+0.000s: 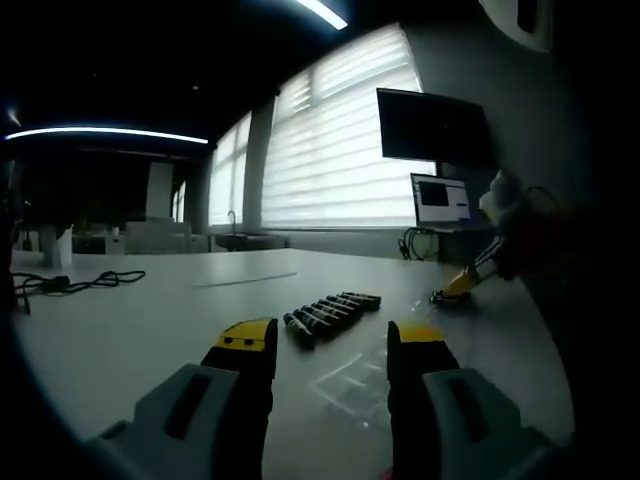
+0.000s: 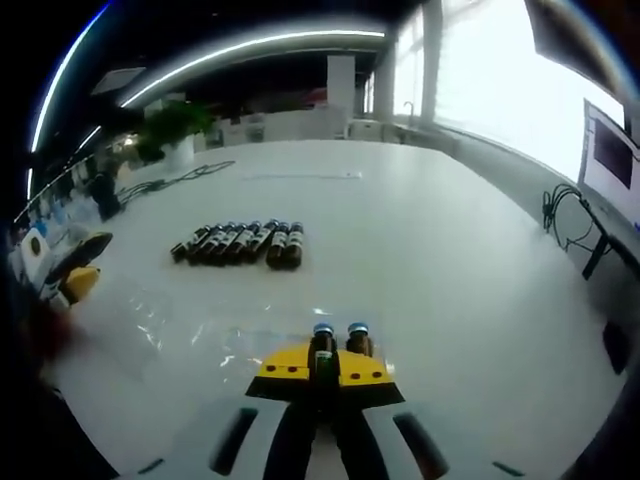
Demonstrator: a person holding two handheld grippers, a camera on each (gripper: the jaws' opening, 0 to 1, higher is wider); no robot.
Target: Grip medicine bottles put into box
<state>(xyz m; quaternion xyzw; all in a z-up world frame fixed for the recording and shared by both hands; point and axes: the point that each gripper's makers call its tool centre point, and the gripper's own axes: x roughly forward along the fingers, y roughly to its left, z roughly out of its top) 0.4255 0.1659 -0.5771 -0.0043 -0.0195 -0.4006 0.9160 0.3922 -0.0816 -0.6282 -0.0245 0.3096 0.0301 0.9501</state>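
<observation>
- In the left gripper view, the left gripper [image 1: 332, 345] hovers low over the pale white worktop [image 1: 130, 330], its yellow-tipped fingers [image 1: 248, 338] spread wide with nothing between them.
- Just beyond those fingers a row of small dark medicine bottles [image 1: 328, 312] lies on its side on the worktop, bottle against bottle.
- A clear, shiny plastic box [image 1: 350, 385] lies flat on the worktop between and just past the left fingers; its edges are faint.
- At the right of that view the other gripper's yellow tip [image 1: 462, 283] rests near the worktop's far right edge.
- In the right gripper view, the right gripper [image 2: 324, 370] has its fingers drawn narrow on a dark medicine bottle with a blue cap [image 2: 322, 345]; a second blue-capped bottle [image 2: 359, 340] stands touching it on the right.
- Farther off, to the left, the row of bottles lies well apart from the held one.
- A black cable [image 2: 175, 180] trails across the far left of the worktop, and a laptop [image 1: 440, 202] sits at the far right beneath a dark monitor [image 1: 430, 125].
</observation>
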